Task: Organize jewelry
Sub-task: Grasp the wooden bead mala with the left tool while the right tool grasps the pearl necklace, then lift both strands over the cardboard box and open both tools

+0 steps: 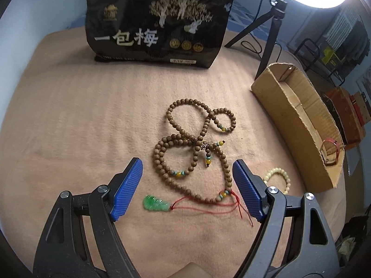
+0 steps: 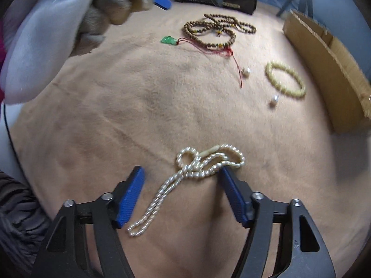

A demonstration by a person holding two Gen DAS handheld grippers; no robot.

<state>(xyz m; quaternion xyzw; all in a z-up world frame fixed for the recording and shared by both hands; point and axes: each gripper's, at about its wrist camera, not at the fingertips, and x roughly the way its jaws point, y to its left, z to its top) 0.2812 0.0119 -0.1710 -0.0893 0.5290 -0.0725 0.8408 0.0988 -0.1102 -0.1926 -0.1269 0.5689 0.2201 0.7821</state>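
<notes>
In the left wrist view, the left tool (image 1: 187, 173) is held with its blue fingers (image 1: 126, 190) spread wide and nothing between them. A long strand of brown wooden beads (image 1: 197, 148) is seen coiled on the tan blanket (image 1: 81, 115) just ahead of the fingers. A green pendant (image 1: 155, 203) on a red cord (image 1: 208, 207) lies between the finger bases. A cream bead bracelet (image 1: 279, 178) is partly hidden behind the right finger. A cardboard tray (image 1: 299, 125) stands to the right, with a red band (image 1: 330, 151) inside its near end. A black printed bag (image 1: 157, 23) is propped at the back.

In the right wrist view, the right tool (image 2: 182, 173) is likewise spread apart and grips nothing. A pearl necklace (image 2: 199, 164) is bunched between its fingertips, its tail trailing toward the left finger. Two loose pearls (image 2: 246, 71) lie near the cream bracelet, beside the tray.
</notes>
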